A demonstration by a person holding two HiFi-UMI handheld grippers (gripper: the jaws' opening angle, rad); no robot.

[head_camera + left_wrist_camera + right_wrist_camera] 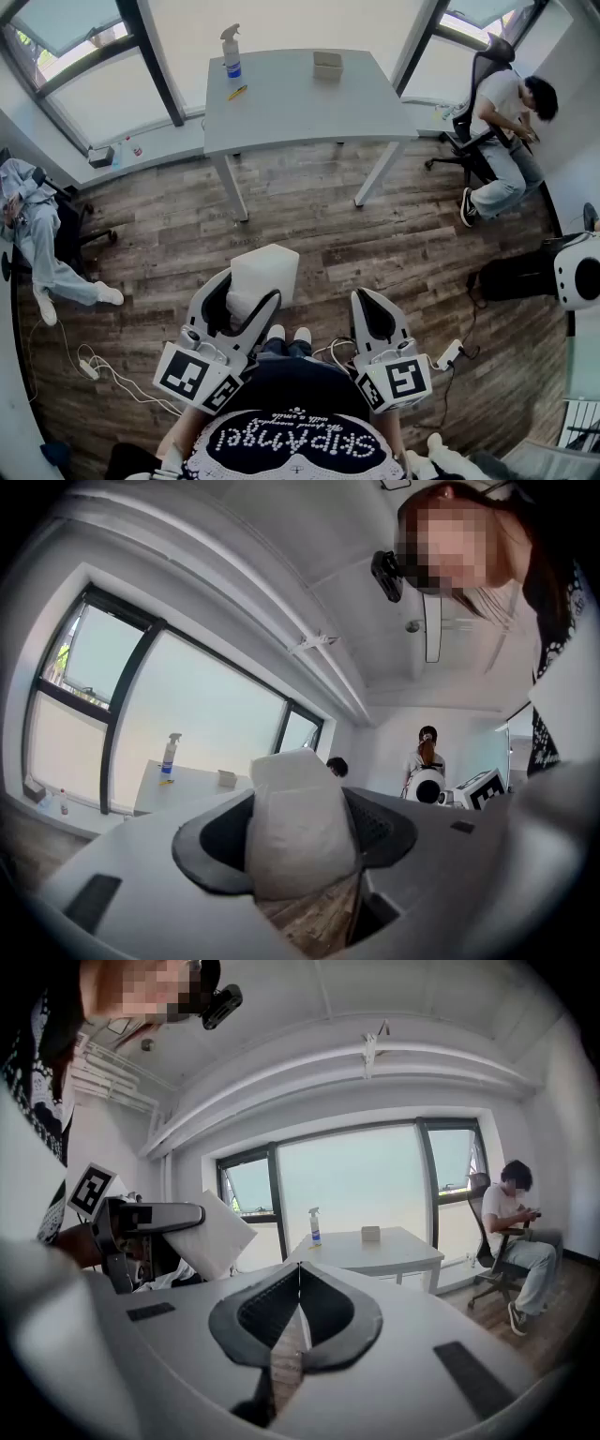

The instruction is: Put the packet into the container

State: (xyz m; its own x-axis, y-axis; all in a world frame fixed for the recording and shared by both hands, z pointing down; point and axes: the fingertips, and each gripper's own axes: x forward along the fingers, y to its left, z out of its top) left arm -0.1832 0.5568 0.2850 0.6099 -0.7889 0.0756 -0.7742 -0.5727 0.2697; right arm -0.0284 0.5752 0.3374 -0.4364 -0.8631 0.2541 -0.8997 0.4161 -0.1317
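A spray bottle (pixel 231 52) stands at the grey table's (pixel 309 108) far left corner; a yellow pen (pixel 237 92) lies near its left edge.

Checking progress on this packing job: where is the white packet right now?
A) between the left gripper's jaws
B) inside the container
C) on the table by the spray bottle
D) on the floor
A: the left gripper view shows the white packet pinched in the left gripper, far from the container on the table.
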